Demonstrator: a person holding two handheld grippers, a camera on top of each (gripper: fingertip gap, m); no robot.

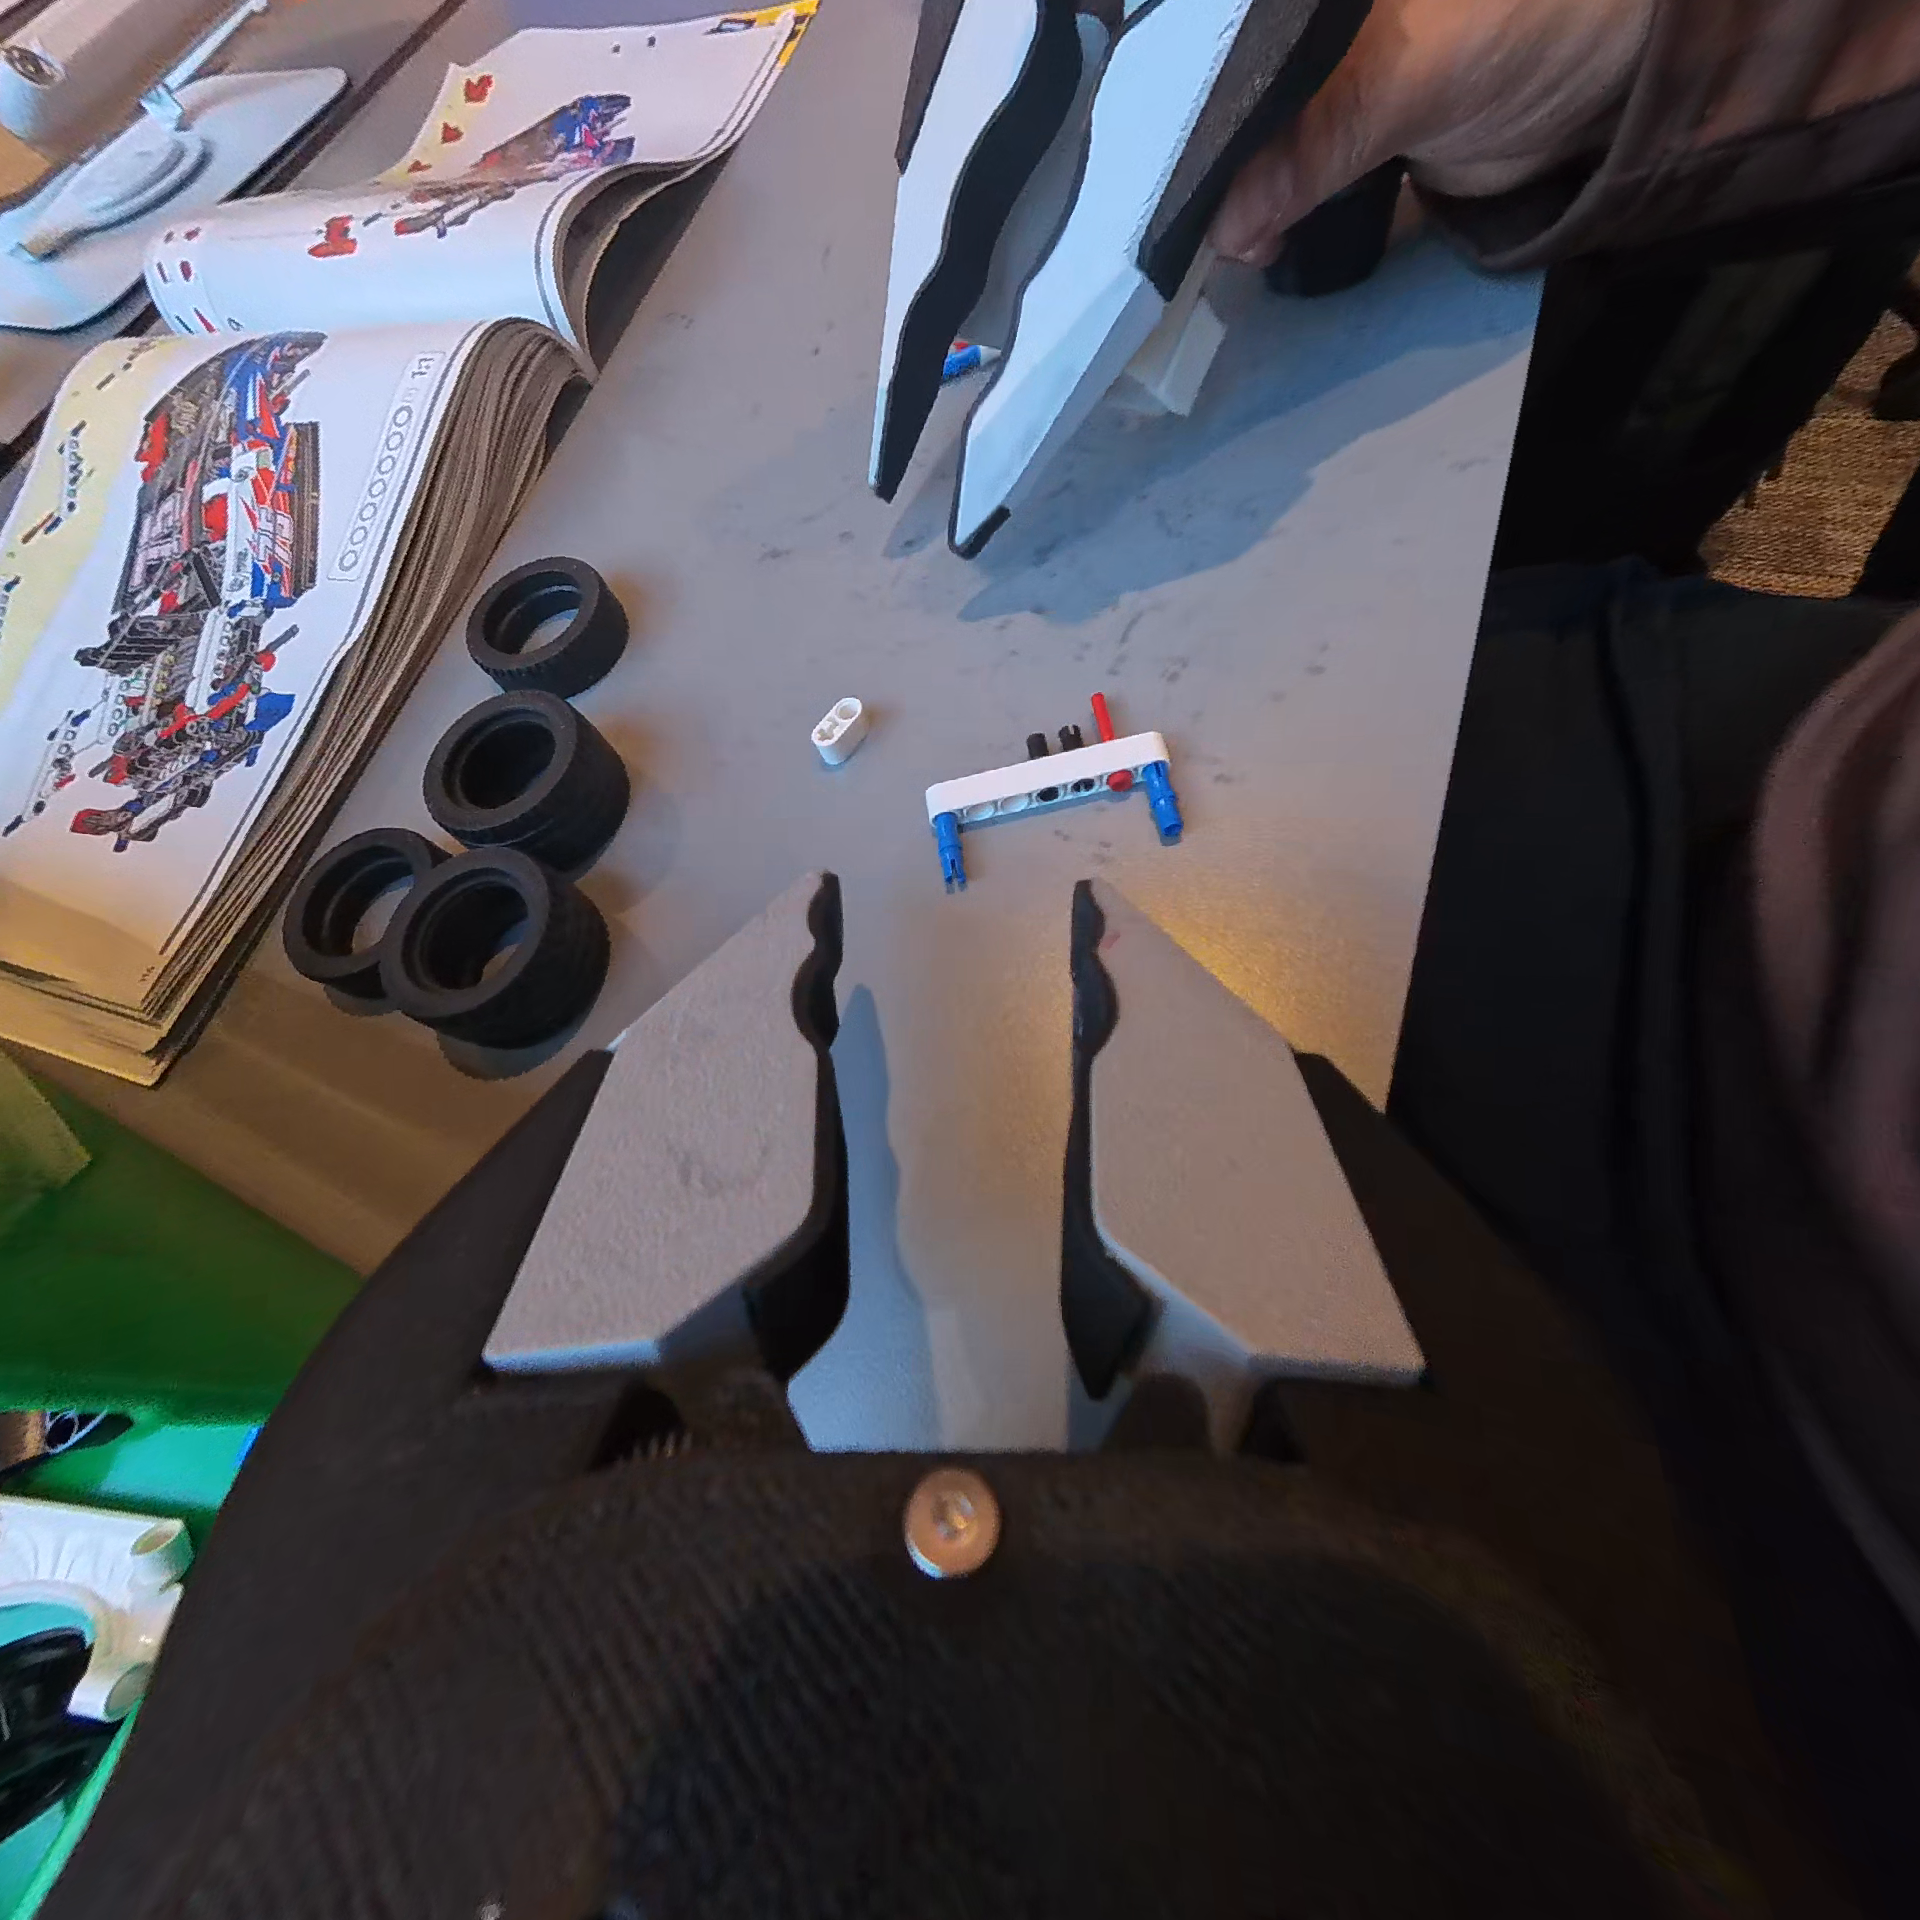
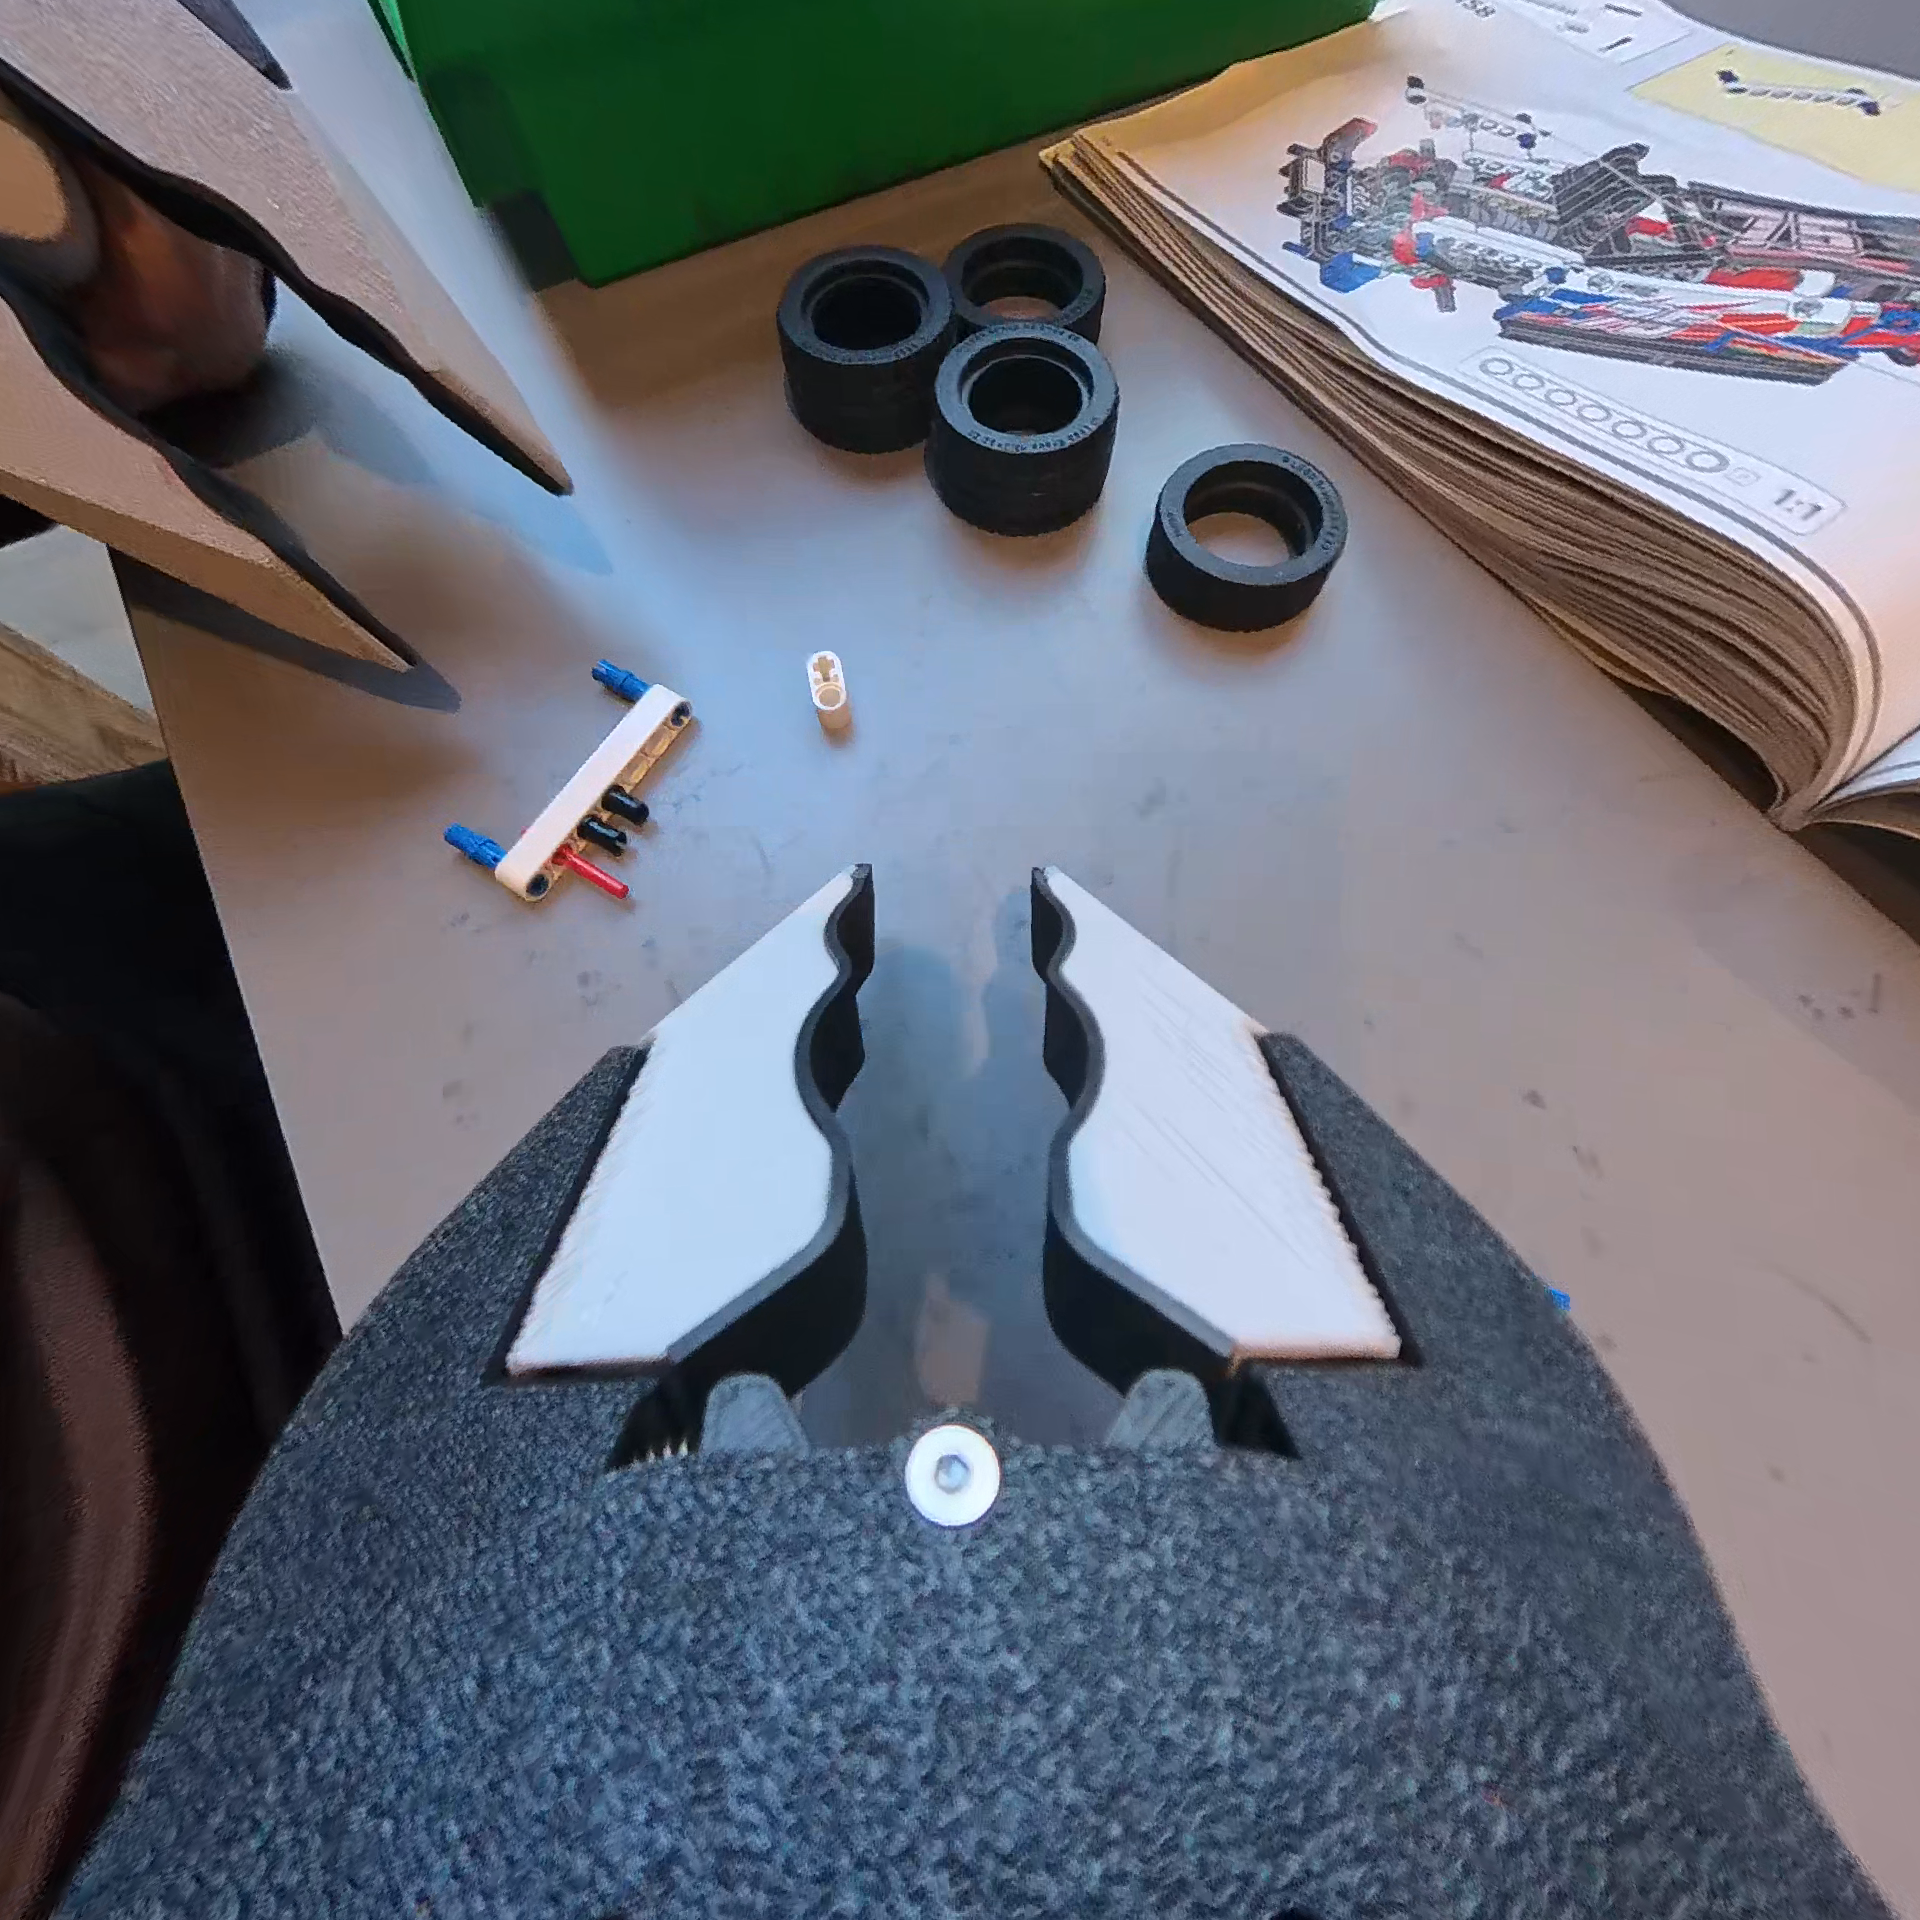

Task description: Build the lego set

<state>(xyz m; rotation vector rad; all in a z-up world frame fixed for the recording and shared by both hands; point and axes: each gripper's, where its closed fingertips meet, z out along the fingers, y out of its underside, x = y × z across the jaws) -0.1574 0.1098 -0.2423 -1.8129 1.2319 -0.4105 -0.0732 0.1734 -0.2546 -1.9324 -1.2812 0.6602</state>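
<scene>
A white beam (image 1: 1044,781) with blue, black and red pins lies on the grey table; it also shows in the right wrist view (image 2: 592,792). A small white connector (image 1: 838,728) lies beside it, apart; the right wrist view shows it too (image 2: 829,693). My left gripper (image 1: 954,891) is open and empty, just short of the beam. My right gripper (image 2: 951,878) is open and empty, short of the connector. The right gripper also shows across the table in the left wrist view (image 1: 930,514). The left gripper shows at the upper left of the right wrist view (image 2: 488,592).
Several black tyres (image 1: 525,727) (image 2: 1023,426) sit beside an open instruction book (image 1: 208,582) (image 2: 1558,343). A green box (image 2: 831,114) stands behind the tyres. The table edge (image 1: 1455,727) runs along the person's side. Tip to tip, the grippers are about 11 cm apart. About 5 cm separates my right fingertips from the small white connector (image 1: 838,728). My right wrist view (image 2: 819,678) looks at it from another angle.
</scene>
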